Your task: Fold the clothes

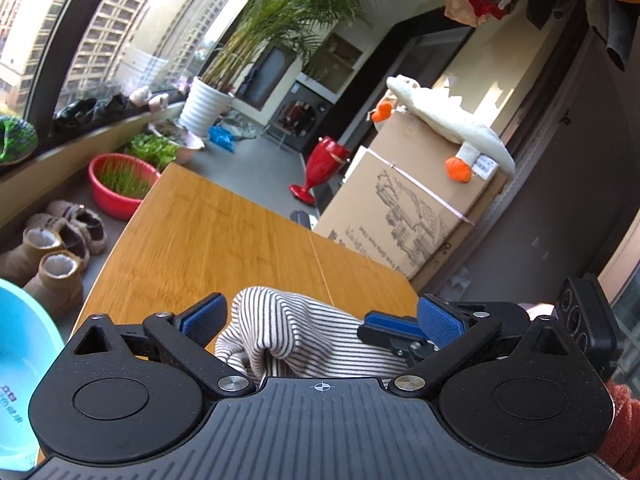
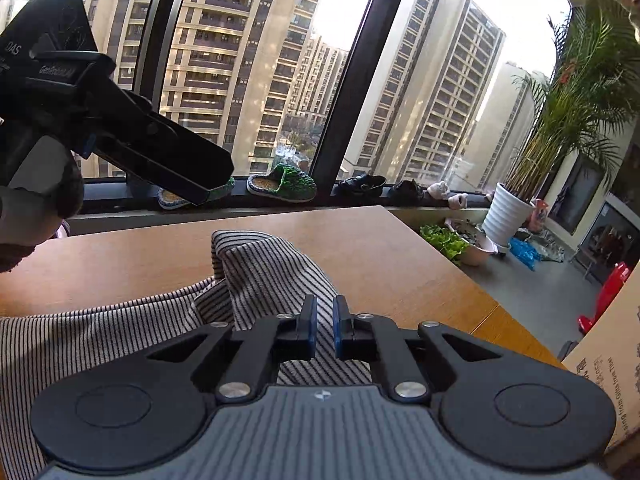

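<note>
Striped garment (image 2: pixel 256 280) lies bunched on the tabletop (image 2: pixel 380 248), near edge, running leftward.
Right tongs (image 2: pixel 324 330) are nearly closed just above its raised fold; left tongs (image 1: pixel 320 316) are wide, cloth between them, ungripped.

Black tongs (image 2: pixel 324 328) – blue pads (image 2: pixel 310 330), silver screws, grey ribbed base; rust-red sleeve (image 1: pixel 620 432).

Left black two-finger gripper with blue pads (image 1: pixel 320 316): jaws spread wide. Right black two-finger gripper with blue pads (image 2: pixel 325 326): jaws nearly closed, a narrow gap between the pads.
</note>
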`<action>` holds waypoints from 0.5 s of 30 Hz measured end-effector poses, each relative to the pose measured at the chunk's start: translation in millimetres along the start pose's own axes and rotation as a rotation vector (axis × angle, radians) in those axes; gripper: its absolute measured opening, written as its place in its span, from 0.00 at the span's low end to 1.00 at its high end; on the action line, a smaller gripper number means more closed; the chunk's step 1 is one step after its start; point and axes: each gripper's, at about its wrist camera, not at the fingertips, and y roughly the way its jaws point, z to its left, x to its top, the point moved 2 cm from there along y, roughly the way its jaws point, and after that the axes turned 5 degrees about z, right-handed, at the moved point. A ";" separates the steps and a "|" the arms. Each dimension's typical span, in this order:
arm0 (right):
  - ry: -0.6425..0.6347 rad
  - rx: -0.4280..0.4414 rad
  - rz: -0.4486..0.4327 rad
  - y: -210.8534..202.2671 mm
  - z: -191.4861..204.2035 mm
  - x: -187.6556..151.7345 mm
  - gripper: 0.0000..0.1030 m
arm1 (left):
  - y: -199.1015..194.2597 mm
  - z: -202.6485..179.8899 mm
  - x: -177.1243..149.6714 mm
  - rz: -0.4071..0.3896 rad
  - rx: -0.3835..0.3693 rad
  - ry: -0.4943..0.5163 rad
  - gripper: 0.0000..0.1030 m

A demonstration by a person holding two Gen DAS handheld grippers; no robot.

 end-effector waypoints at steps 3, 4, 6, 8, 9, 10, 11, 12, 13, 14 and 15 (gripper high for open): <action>0.001 0.011 0.068 -4.8 27.8 -29.0 0.07 | 23.4 -7.5 -8.7 0.045 0.036 0.001 1.00; 0.002 0.003 0.092 -4.9 33.7 -39.0 0.07 | 31.2 -8.3 -11.6 0.060 0.066 0.006 0.97; 0.035 -0.010 0.109 -10.9 35.2 -51.1 0.07 | 44.0 -8.1 -13.4 0.087 0.126 0.007 0.78; 0.107 0.004 0.075 -27.5 21.6 -47.1 0.07 | 48.1 -7.2 -10.7 0.091 0.171 -0.003 0.62; 0.146 0.009 0.045 -39.3 12.6 -41.6 0.07 | 45.1 -7.3 -8.0 0.076 0.173 -0.013 0.62; 0.179 0.012 0.014 -50.9 3.1 -35.2 0.07 | 39.7 -9.8 -5.6 0.051 0.164 -0.014 0.62; 0.210 0.018 -0.015 -61.2 -7.3 -29.4 0.07 | 32.9 -15.6 -3.3 0.017 0.153 0.004 0.62; 0.238 0.024 -0.037 -67.1 -17.4 -24.6 0.08 | 26.6 -23.4 -1.4 -0.021 0.145 0.037 0.62; 0.262 0.026 -0.047 -68.9 -25.1 -21.1 0.08 | 23.4 -33.4 0.6 -0.053 0.132 0.085 0.62; 0.288 0.020 -0.052 -68.0 -34.4 -17.7 0.08 | 21.4 -44.3 2.6 -0.081 0.117 0.137 0.63; 0.314 0.014 -0.057 -67.2 -43.7 -14.4 0.08 | 24.6 -52.1 3.8 -0.082 0.104 0.184 0.66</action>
